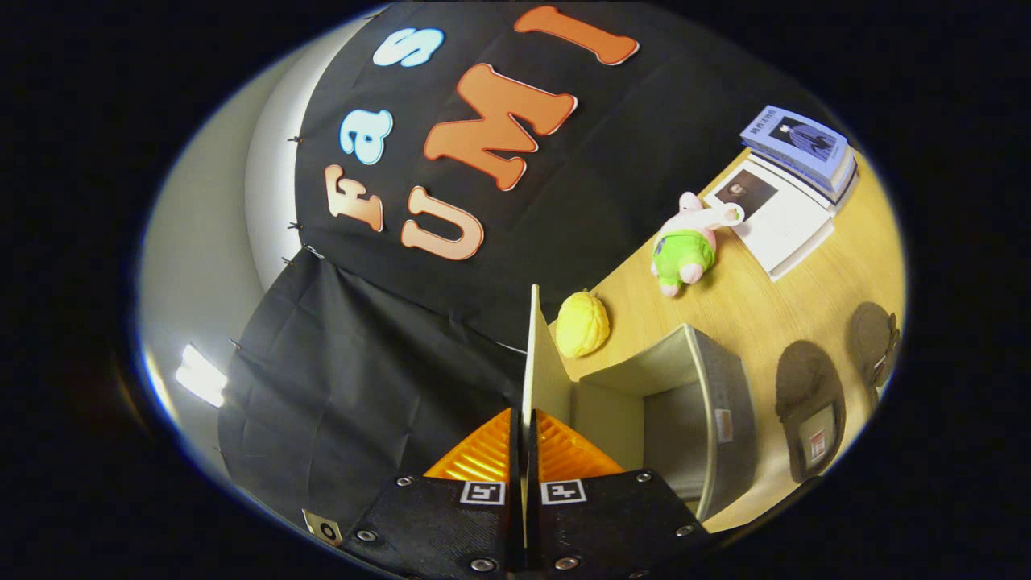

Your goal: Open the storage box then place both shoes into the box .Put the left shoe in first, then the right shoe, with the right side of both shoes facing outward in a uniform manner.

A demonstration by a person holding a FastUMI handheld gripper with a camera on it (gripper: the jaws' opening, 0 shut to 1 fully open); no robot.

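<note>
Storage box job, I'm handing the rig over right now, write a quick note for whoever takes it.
Tongs: shut on the lid of the storage box, both orange fingers pressing the thin panel, which stands swung up edge-on.
Box: open and nothing in it, on the wooden table.
Shoes: both dark shoes lie on the table beyond the box, one next to it, the other farther out. Which is left or right I cannot tell.
Done: box opened.
Left: release the lid, put in the left shoe, then the right, right sides facing outward.
</note>
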